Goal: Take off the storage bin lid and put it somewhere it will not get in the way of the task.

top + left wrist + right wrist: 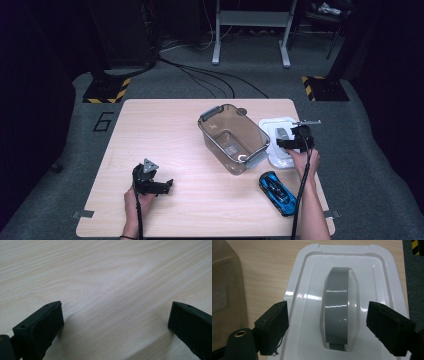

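The right gripper (325, 327) hovers over the white lid (312, 272), jaws wide apart and holding nothing, straddling the grey handle (337, 307). The lid lies flat at the table's right edge (305, 145), just beside the clear bin (232, 137). To grip well, centre the handle between the pads, lower squarely, then close; whether the pads can fit into the recess beside the handle is hard to judge from here. Lift straight up before swinging left, clearing the bin rim. The blue toy car (277, 192) sits nearer the person. The left gripper (167, 185) rests open and empty on bare wood.
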### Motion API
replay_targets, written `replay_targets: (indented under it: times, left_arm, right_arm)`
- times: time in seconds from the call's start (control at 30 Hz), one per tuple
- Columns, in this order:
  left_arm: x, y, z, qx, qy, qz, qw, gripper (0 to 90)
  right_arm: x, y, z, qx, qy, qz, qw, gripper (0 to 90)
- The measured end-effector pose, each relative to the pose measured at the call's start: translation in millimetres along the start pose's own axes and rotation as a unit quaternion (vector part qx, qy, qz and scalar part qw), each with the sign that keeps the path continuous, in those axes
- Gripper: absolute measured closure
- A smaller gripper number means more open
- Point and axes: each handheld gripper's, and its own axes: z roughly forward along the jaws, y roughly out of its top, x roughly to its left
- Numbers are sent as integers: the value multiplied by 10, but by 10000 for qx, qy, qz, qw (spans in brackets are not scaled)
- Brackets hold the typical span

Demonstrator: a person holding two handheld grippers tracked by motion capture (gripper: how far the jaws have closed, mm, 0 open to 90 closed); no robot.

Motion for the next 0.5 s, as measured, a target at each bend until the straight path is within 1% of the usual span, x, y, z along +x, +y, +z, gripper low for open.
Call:
replay_targets:
  times: [0.07, 0.1, 0.13, 0.27, 0.33, 0.4, 0.43, 0.47, 0.5]
  left_arm:
    - [0, 0, 0, -1, 0, -2, 10000, 1]
    - [0, 0, 0, 0, 0, -1, 10000, 1]
    - [-1, 0, 0, -3, 1, -3, 10000, 1]
    - [-1, 0, 0, 0, -7, -3, 10000, 1]
    - [-1, 0, 0, -1, -6, -3, 10000, 2]
    - [-1, 0, 0, -2, -6, -1, 10000, 2]
    - [-2, 0, 0, -1, -9, 2, 10000, 2]
    - [-2, 0, 0, -1, -8, 2, 10000, 2]
    - [-3, -1, 0, -3, -5, -6, 10000, 2]
  right_arm:
    - [13, -10, -62, 29, 72, -101, 9999, 125]
    - [23, -24, -96, -3, 97, -181, 9998, 119]
    - [41, -42, -131, 3, 147, -190, 9997, 108]
    - [91, -107, -249, 29, 299, -351, 9989, 52]
    - [133, -145, -308, 14, 321, -437, 9985, 38]
    - [182, -185, -353, 65, 355, -520, 9980, 19]
    - [204, -206, -375, 98, 401, -538, 9977, 9]
    - [251, -252, -421, 129, 446, -623, 9970, 0]
    - [251, -252, -421, 129, 446, -623, 9970, 0]
